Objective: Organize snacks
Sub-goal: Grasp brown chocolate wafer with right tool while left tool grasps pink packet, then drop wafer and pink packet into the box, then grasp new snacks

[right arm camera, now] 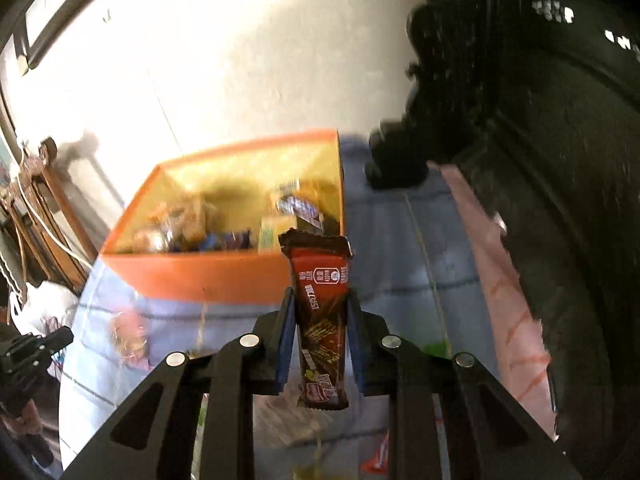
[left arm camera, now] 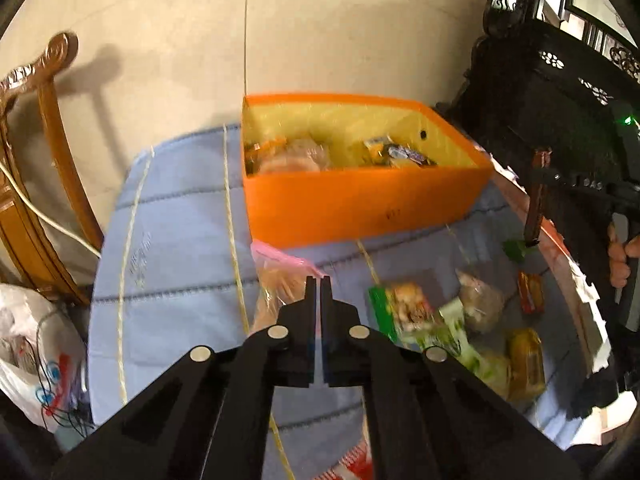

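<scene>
Snacks are split between two places: several already lie inside the orange box at the far side of the blue cloth, and others remain loose on the cloth near its right edge, among them a green-edged packet, an orange packet and a clear bag of buns. The right tongs are clenched on a dark red snack bar, held upright, in front of the box's near right corner. The bar stands tall above the fingers, gripped low on its body, so it could tip or slip out before it clears the box wall, or land on the rim and fall back onto the cloth. Its glossy wrapper probably offers little friction. The left tongs are closed with nothing between them, hovering just over the clear bag; lowering them shut would likely push or squash the soft buns rather than grasp them. Blur in both views suggests quick motion, which raises the chance of a miss
</scene>
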A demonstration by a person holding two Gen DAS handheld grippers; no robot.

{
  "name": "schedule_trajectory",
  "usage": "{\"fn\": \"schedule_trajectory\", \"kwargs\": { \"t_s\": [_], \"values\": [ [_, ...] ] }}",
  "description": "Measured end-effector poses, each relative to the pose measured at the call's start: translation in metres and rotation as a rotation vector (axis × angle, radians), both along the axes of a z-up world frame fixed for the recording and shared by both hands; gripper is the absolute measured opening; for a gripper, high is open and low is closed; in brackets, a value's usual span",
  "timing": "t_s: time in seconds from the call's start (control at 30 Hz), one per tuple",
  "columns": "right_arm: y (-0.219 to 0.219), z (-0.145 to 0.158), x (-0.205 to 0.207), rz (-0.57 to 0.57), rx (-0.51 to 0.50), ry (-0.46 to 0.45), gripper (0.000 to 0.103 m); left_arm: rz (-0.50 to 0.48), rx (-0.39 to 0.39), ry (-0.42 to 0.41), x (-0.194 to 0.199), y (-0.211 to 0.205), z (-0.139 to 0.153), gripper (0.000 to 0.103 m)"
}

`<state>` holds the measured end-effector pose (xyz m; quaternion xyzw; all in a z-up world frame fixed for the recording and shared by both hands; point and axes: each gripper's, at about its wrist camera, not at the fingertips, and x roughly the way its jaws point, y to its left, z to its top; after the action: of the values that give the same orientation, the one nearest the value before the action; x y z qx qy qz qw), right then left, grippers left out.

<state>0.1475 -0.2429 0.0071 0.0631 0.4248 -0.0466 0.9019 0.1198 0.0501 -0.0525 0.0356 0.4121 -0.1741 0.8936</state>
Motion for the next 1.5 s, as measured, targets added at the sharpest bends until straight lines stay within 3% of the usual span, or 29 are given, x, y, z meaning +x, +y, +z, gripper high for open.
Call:
{"fn": "schedule_trajectory", "kwargs": {
  "t_s": [0.03, 0.07, 0.1, 0.13, 0.27, 0.3, 0.4, 0.47, 0.6, 0.63, 0.67, 0.73, 0.77, 0.87, 0.97, 1.17, 1.27, 1.33, 1.4, 1.5],
  "values": [
    [0.0, 0.002, 0.001, 0.005, 0.01, -0.008, 0.024, -0.003, 0.025, 0.005, 0.002, 0.0, -0.003, 0.012],
    [0.001, 0.003, 0.002, 0.013, 0.014, -0.017, 0.024, 0.003, 0.054, 0.009, 0.003, 0.0, -0.006, 0.061],
    [0.001, 0.002, 0.001, 0.015, 0.009, -0.02, 0.024, 0.023, 0.105, 0.011, 0.006, 0.0, -0.016, 0.092],
    [0.001, 0.001, 0.001, 0.014, 0.005, -0.021, 0.024, 0.03, 0.122, -0.001, 0.007, 0.001, -0.023, 0.094],
    [-0.001, -0.009, 0.001, 0.002, 0.031, 0.006, 0.024, 0.024, 0.27, 0.016, 0.035, -0.001, -0.06, 0.094],
    [-0.001, -0.012, 0.001, -0.004, 0.037, 0.012, 0.024, 0.027, 0.272, 0.024, 0.044, -0.001, -0.067, 0.094],
    [-0.002, -0.021, 0.001, -0.023, 0.044, 0.032, 0.024, 0.036, 0.196, 0.096, 0.069, -0.002, -0.085, 0.096],
    [-0.006, -0.025, 0.001, -0.04, 0.062, 0.043, 0.024, 0.103, 0.204, 0.146, 0.087, -0.004, -0.101, 0.096],
    [-0.008, -0.022, 0.0, -0.042, 0.052, 0.037, 0.024, 0.211, 0.037, 0.319, 0.118, -0.004, -0.127, 0.096],
    [-0.009, -0.021, 0.0, -0.04, 0.054, 0.034, 0.024, 0.259, 0.017, 0.321, 0.123, -0.004, -0.129, 0.089],
    [-0.009, -0.019, -0.001, -0.038, 0.059, 0.03, 0.024, 0.27, 0.02, 0.306, 0.125, -0.005, -0.128, 0.073],
    [-0.009, -0.013, -0.002, -0.029, 0.053, 0.018, 0.024, 0.274, 0.055, 0.296, 0.13, -0.01, -0.127, 0.061],
    [-0.009, -0.011, -0.003, -0.026, 0.05, 0.013, 0.024, 0.269, 0.039, 0.297, 0.13, -0.009, -0.125, 0.044],
    [-0.009, -0.003, -0.006, -0.02, 0.059, -0.004, 0.024, 0.255, -0.063, 0.303, 0.122, -0.001, -0.112, 0.039],
    [-0.007, 0.005, -0.009, -0.014, 0.061, -0.021, 0.024, 0.191, 0.044, 0.149, 0.101, -0.009, -0.081, 0.039],
    [0.004, 0.029, -0.008, 0.039, 0.088, -0.081, 0.024, 0.106, -0.014, -0.036, 0.067, -0.016, 0.012, 0.04],
    [0.013, 0.04, 0.015, 0.076, 0.122, -0.11, 0.024, 0.035, -0.035, -0.125, 0.09, -0.033, 0.052, 0.041],
    [0.012, 0.044, 0.044, 0.075, 0.214, -0.108, 0.024, 0.032, -0.043, -0.14, 0.111, -0.047, 0.065, 0.041],
    [0.012, 0.045, 0.08, 0.07, 0.262, -0.075, 0.024, 0.036, -0.056, -0.108, 0.15, -0.06, 0.068, 0.041],
    [0.015, 0.047, 0.123, 0.064, 0.225, -0.037, 0.024, 0.058, -0.071, -0.055, 0.189, -0.068, 0.062, 0.041]
  ]
}}
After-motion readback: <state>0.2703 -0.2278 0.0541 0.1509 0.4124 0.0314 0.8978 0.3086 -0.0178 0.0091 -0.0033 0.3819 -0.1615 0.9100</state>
